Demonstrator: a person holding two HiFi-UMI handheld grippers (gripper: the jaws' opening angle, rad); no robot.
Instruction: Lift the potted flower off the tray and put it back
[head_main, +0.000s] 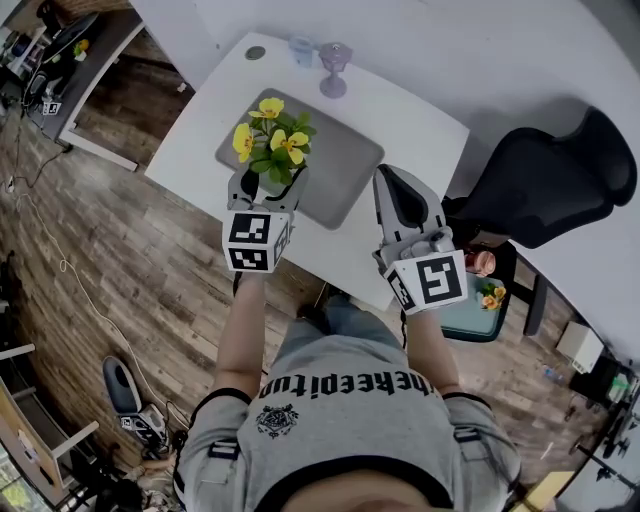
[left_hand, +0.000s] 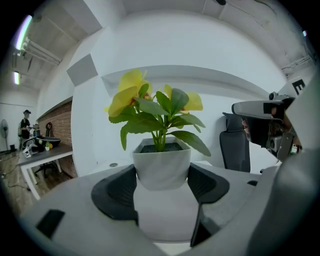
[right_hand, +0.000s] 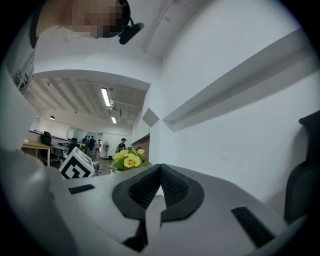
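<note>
Our left gripper (head_main: 266, 188) has its jaws clamped on the 2 side walls of the flower (head_main: 272, 140)'s white pot (left_hand: 162, 167), over the left part of the tray (head_main: 345, 165). We cannot tell whether the pot is clear of the tray. Our right gripper (head_main: 398, 190) hangs just right of the tray, jaws pressed together, empty. The pot looks light and stiff, with smooth, tapered walls that could slip. We judge that we should grip the pot, not the soft stems.
</note>
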